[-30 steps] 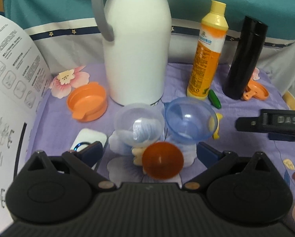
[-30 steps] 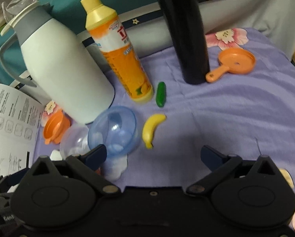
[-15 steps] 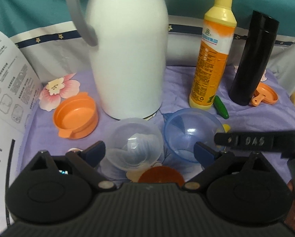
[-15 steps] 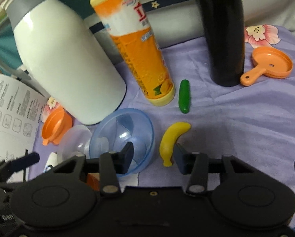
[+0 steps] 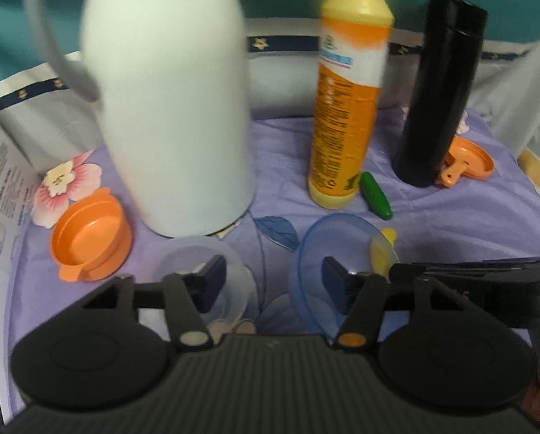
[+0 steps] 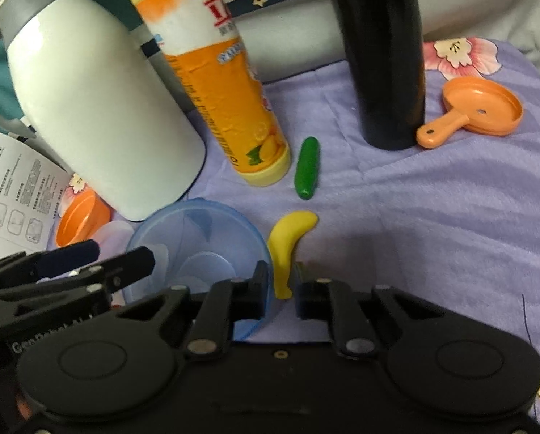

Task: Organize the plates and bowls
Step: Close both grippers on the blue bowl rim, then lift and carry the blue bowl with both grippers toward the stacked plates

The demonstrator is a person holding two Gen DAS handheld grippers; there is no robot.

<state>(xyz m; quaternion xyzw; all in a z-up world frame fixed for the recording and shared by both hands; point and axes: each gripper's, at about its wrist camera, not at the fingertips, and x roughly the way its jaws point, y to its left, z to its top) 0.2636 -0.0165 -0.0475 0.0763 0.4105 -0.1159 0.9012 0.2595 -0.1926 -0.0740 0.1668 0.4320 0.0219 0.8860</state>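
Note:
A clear blue bowl [image 6: 197, 238] sits on the purple cloth; it also shows in the left wrist view [image 5: 342, 242]. My right gripper [image 6: 279, 293] has narrowed around the bowl's right rim, left finger inside, right finger outside; a small gap remains. A clear colourless bowl [image 5: 205, 264] sits left of the blue one. My left gripper [image 5: 273, 282] is half open, its left finger over the clear bowl, its right finger over the blue bowl. An orange bowl [image 5: 89, 235] stands at the left.
A white thermos jug [image 5: 168, 101], an orange detergent bottle [image 5: 346, 108] and a black flask [image 5: 440, 90] stand behind. A toy banana [image 6: 288, 246], a toy cucumber [image 6: 306, 168] and an orange toy pan [image 6: 480, 108] lie on the cloth. A paper manual [image 6: 13, 195] is at the left.
Both grippers moved forward and down toward the bowls and narrowed. The right gripper's fingers now straddle the blue bowl's rim. The round orange object near the left gripper is out of sight.

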